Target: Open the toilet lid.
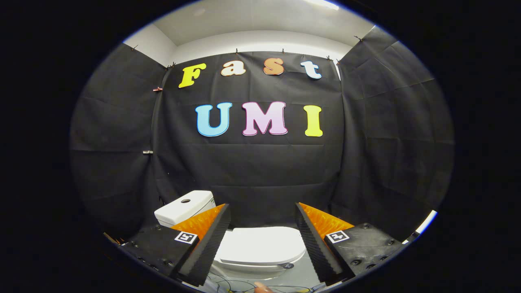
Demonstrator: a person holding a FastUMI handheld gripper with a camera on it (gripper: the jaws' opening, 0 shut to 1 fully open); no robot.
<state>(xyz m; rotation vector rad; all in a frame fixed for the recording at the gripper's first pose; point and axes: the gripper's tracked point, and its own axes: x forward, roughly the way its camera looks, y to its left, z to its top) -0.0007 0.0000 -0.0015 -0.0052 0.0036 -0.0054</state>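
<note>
The claw point(262, 224) is wide open and it holds nothing. Its two fingers point(211, 240) stand at the bottom of the frame, one at lower left and one at lower right, with a broad gap between them. Each finger has a black ribbed inner face and an orange outer side, and behind each one sits a black block with a small square marker point(186, 237) on top.

In the gap between the fingers, low in the middle of the frame, lies the toilet lid point(260, 244). It is white, and it is down, lying flat on the toilet bowl point(244, 270). The lid is beyond the fingertips and lower than them; the fingers do not touch it. Whether they are near or far above it cannot be told.

Behind the left finger, at lower left, stands the white cistern point(185, 207) with a round button on its top.

Under the bowl, at the very bottom of the frame, some thin cables point(228, 285) lie on the grey floor point(301, 276).

Around all this hangs the black cloth wall point(252, 171), and above it, at the top of the frame, the white ceiling point(244, 16) shows.
</note>
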